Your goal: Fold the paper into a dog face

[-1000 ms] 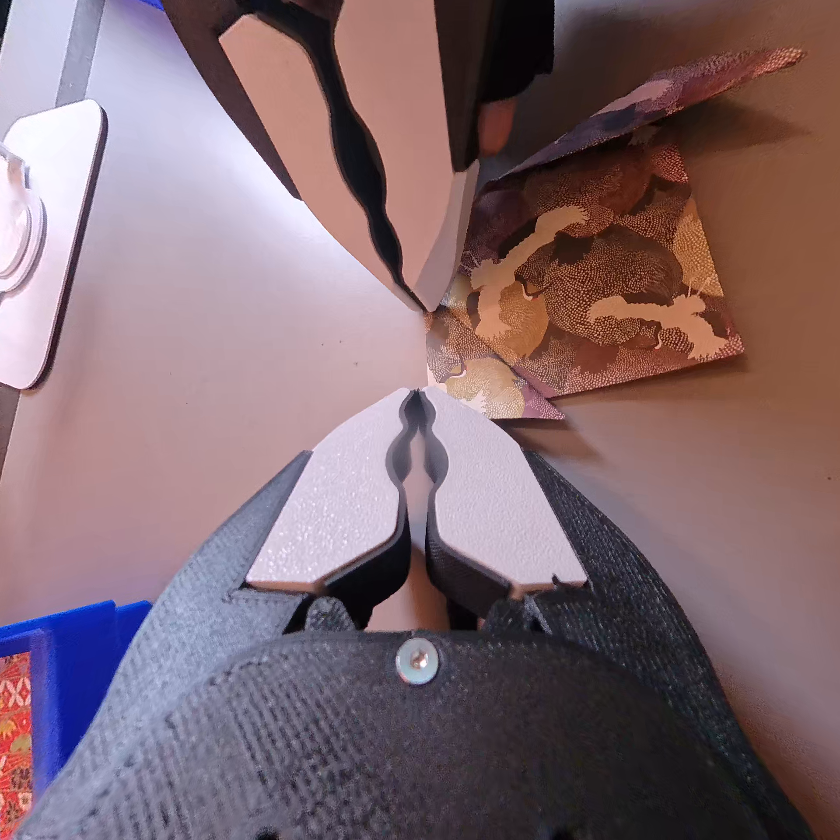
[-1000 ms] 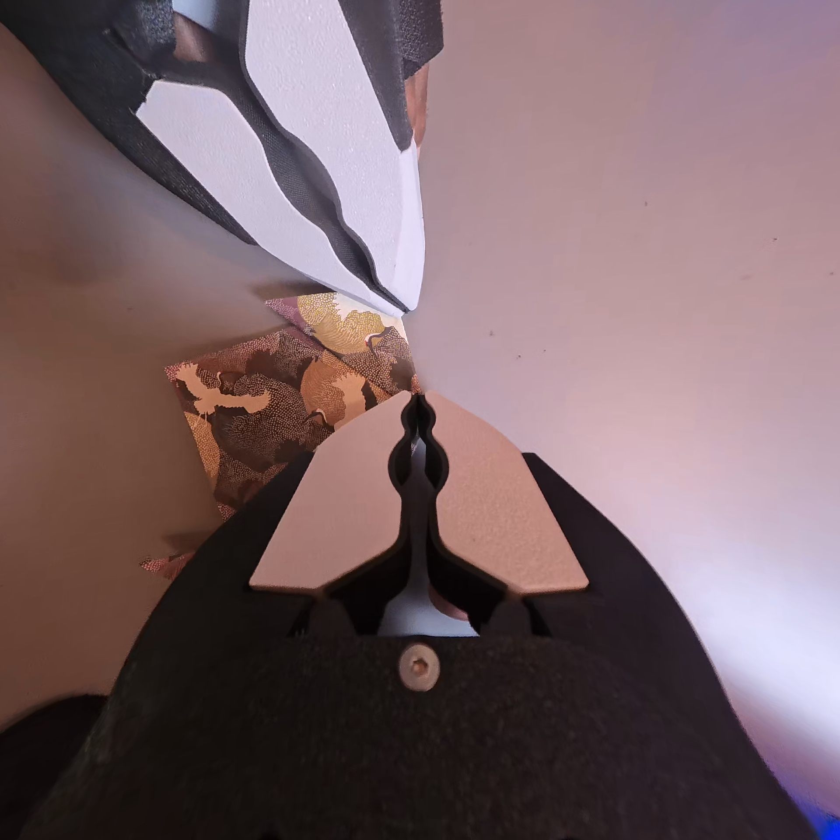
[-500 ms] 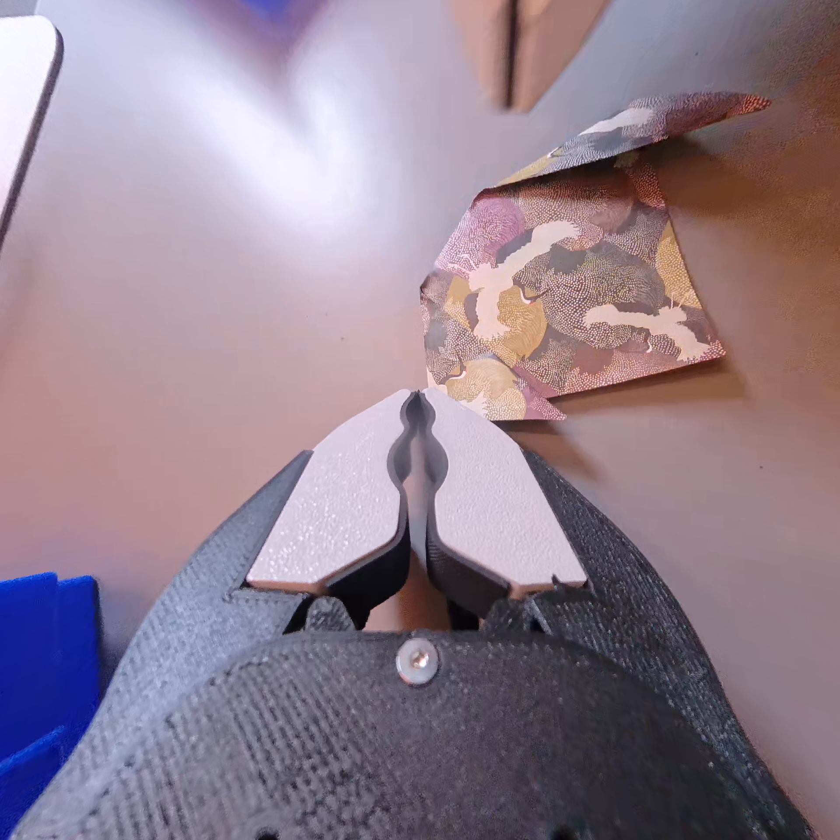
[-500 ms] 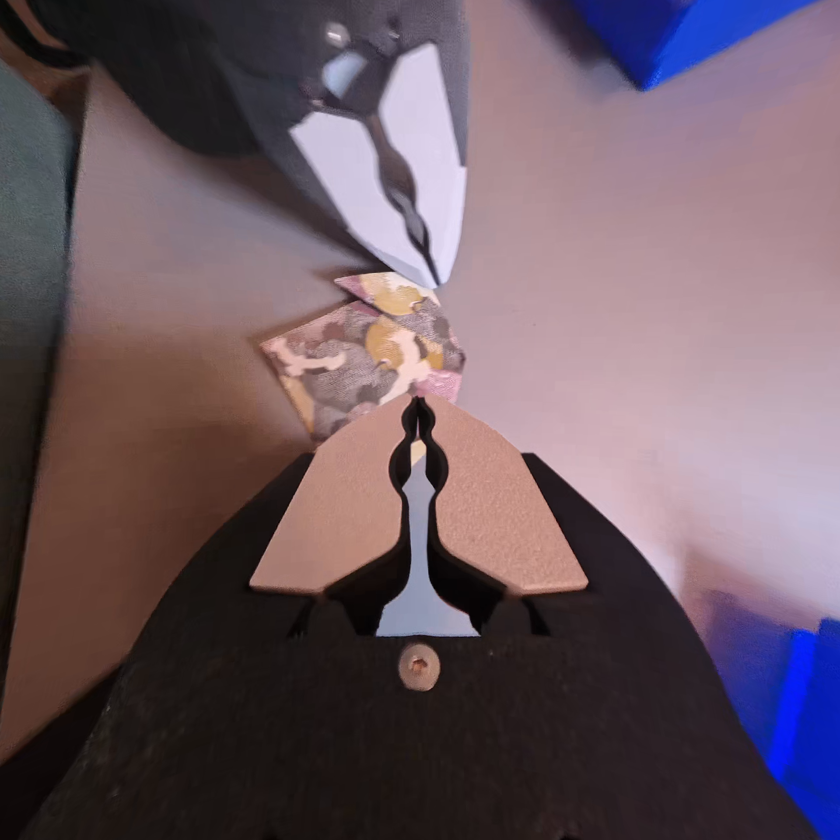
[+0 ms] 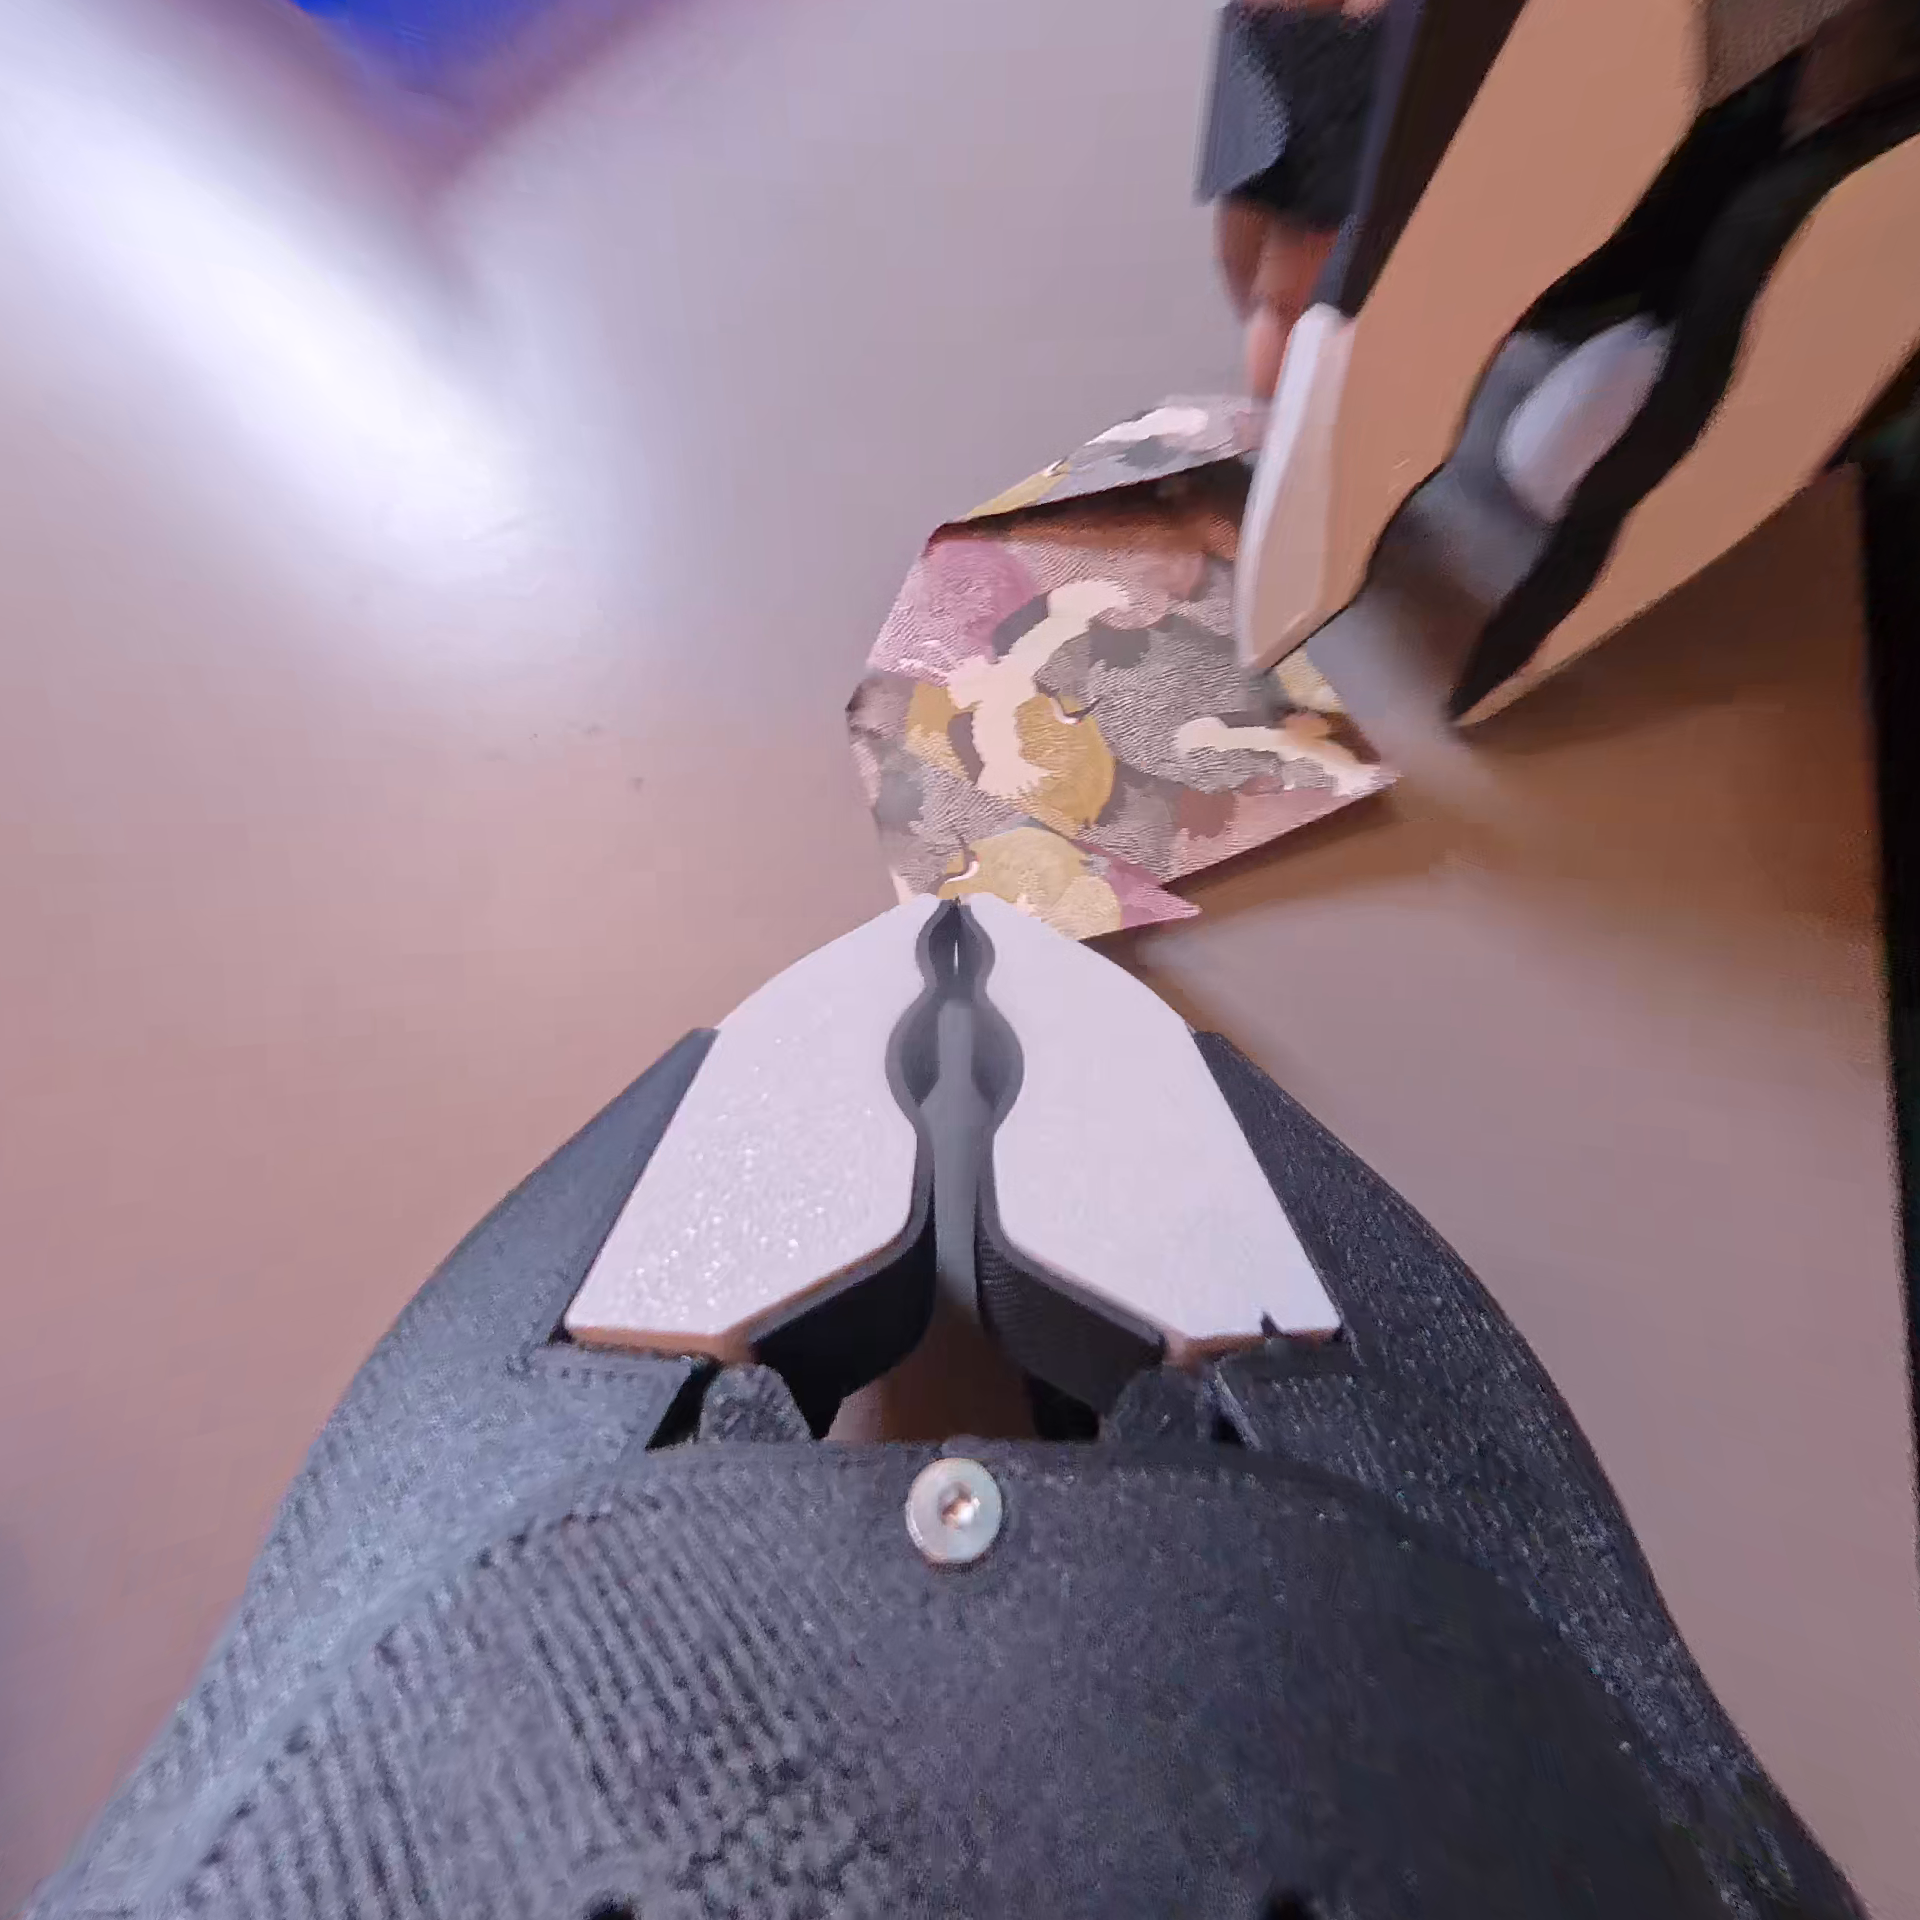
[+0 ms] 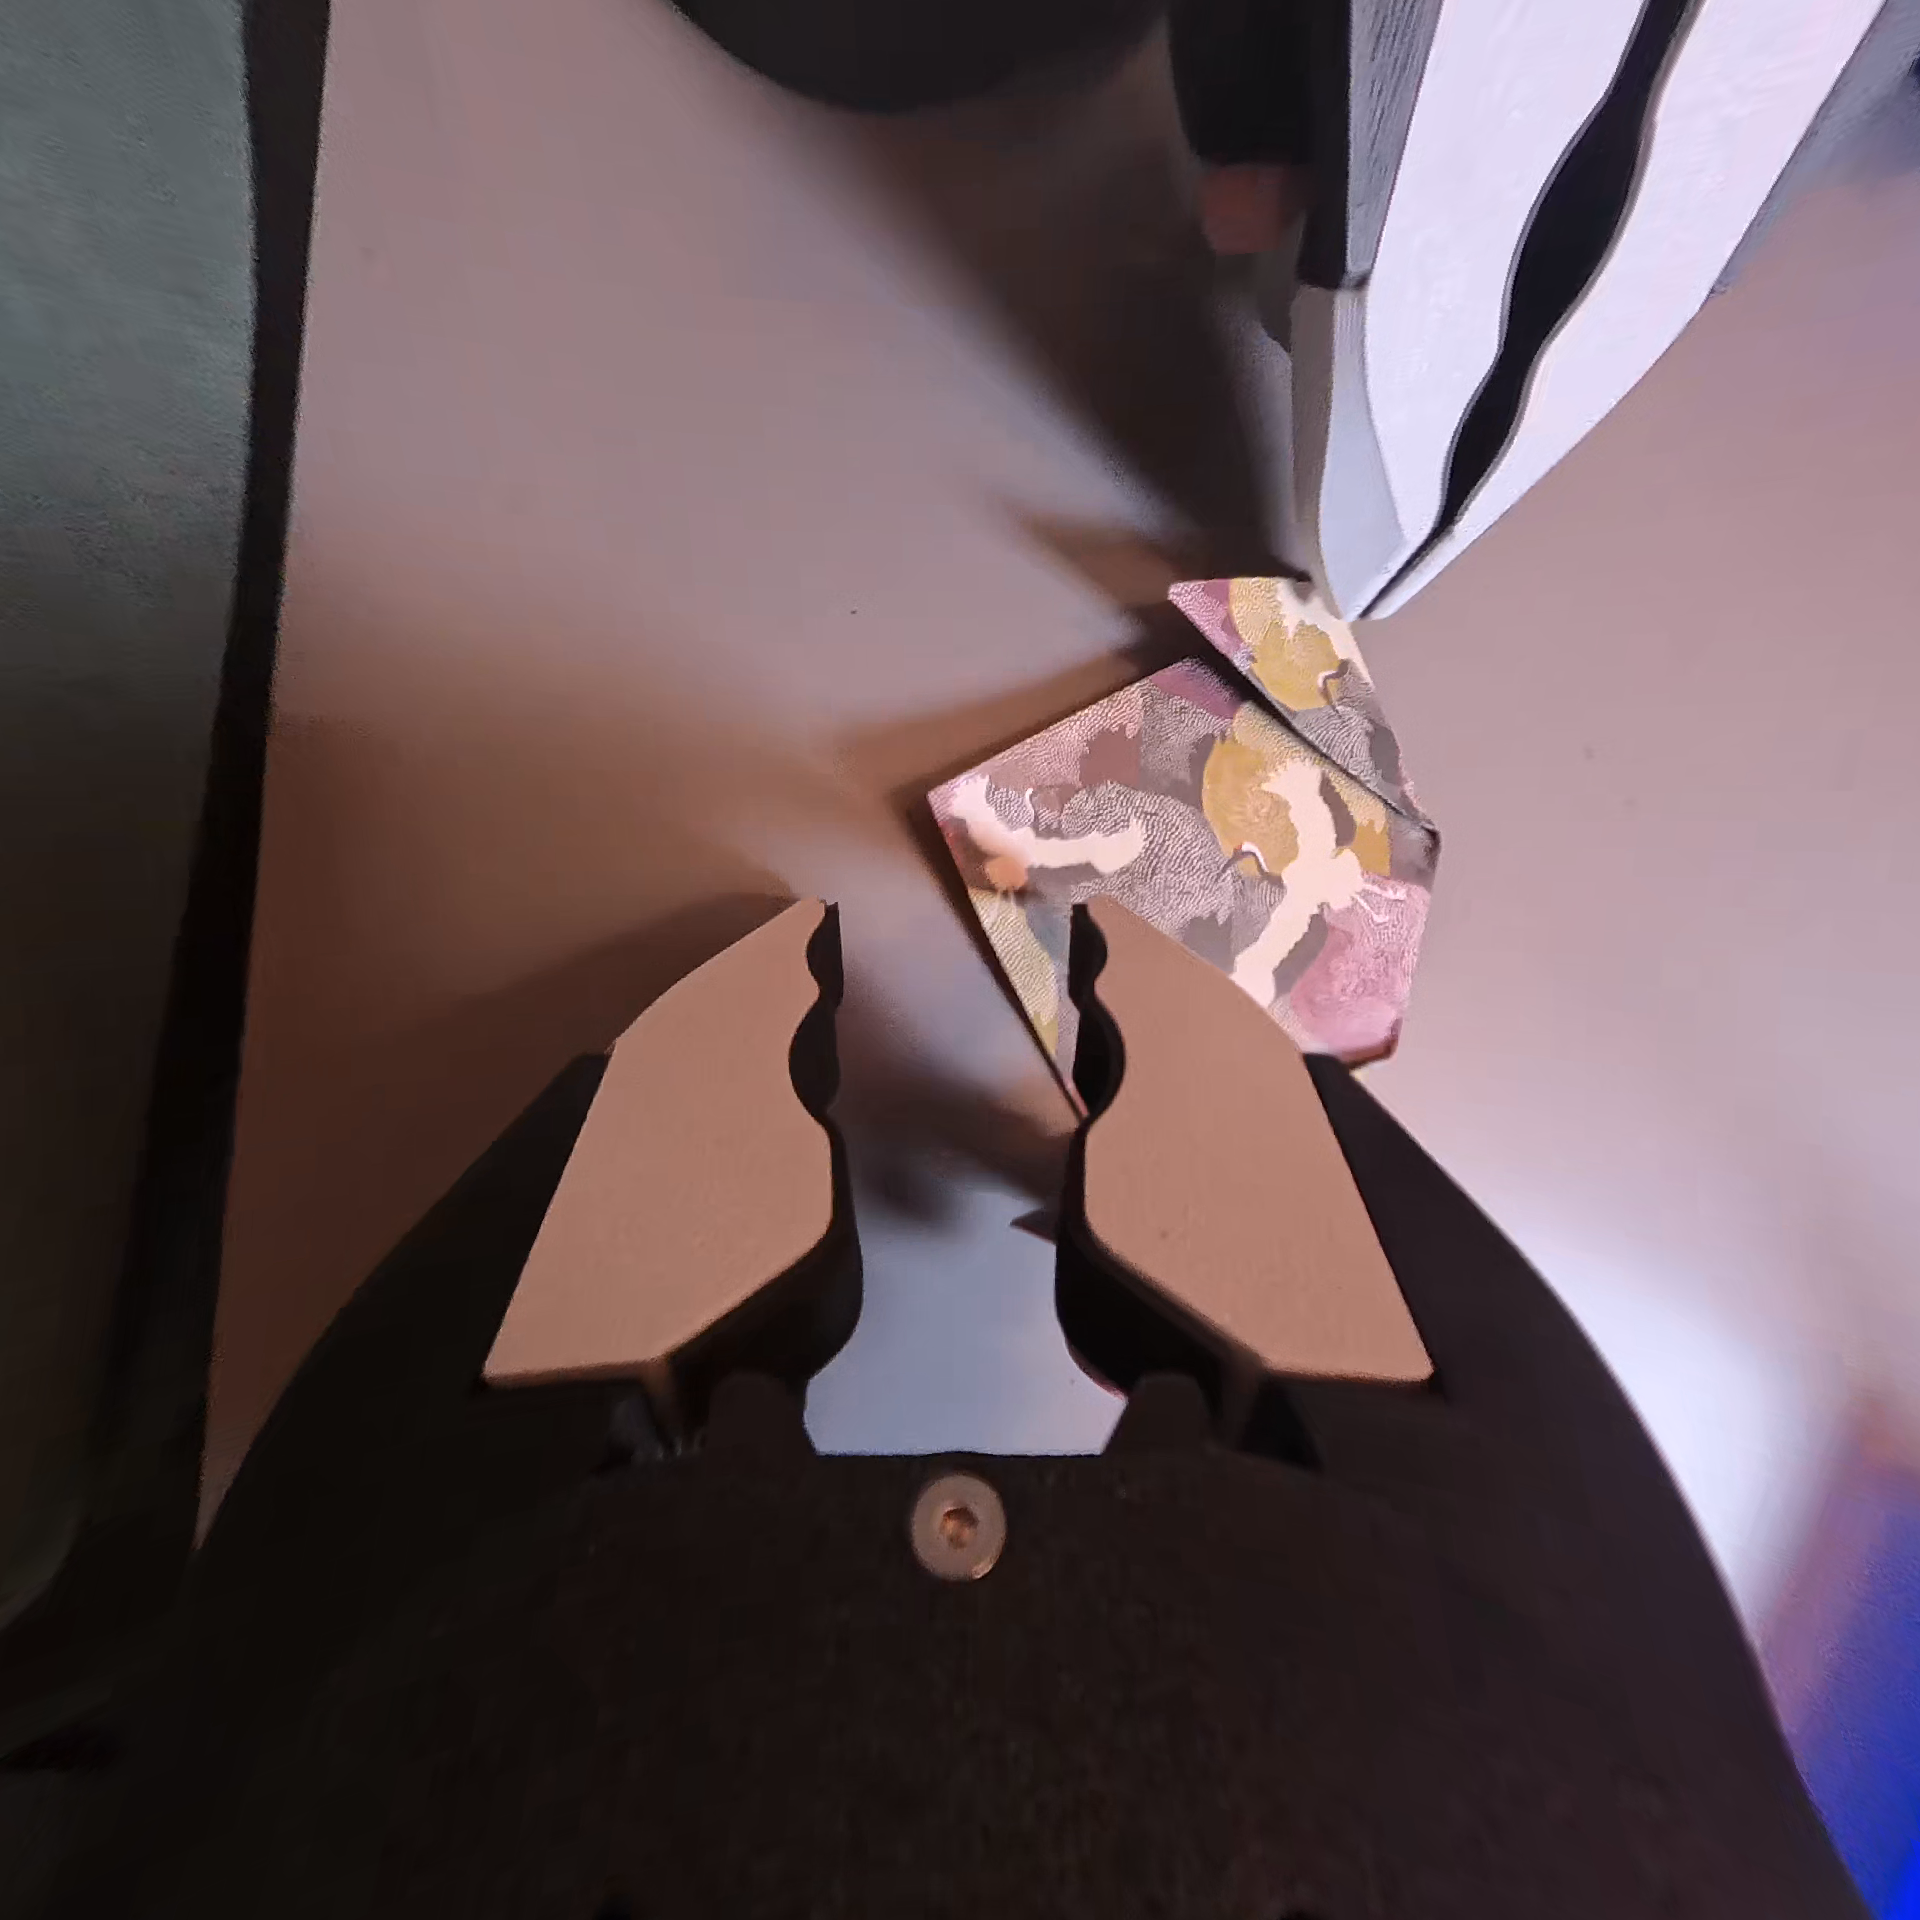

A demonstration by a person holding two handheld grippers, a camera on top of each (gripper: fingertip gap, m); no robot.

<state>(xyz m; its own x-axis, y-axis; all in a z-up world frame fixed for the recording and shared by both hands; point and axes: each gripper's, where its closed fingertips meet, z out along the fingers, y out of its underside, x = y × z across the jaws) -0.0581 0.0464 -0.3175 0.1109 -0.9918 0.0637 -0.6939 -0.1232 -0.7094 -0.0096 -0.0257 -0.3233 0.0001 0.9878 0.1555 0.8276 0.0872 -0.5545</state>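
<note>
The patterned paper (image 5: 1091, 727), folded into an angular shape with turned-in corners, lies on the grey-brown table (image 5: 468, 831). My left gripper (image 5: 954, 914) is shut, with its tips at the paper's near folded corner; I see nothing between them. In the right wrist view the left gripper (image 6: 1361, 608) touches the far flap of the paper (image 6: 1195, 831). My right gripper (image 6: 951, 914) is open, and an edge of the paper runs into the gap beside its right finger. In the left wrist view the right gripper (image 5: 1371, 686) hangs open over the paper's far right side.
A blurred blue thing (image 6: 1860, 1558) sits at the lower right of the right wrist view, and a blue patch (image 5: 395, 21) at the top of the left wrist view. The table's dark edge (image 6: 260, 727) runs down the left. A gloved fingertip (image 5: 1262, 260) holds the right gripper. Left tips to right tips: about 9 cm.
My right gripper has gone from shut to open and moved round to the paper's other side. My left gripper stays shut at the folded corner.
</note>
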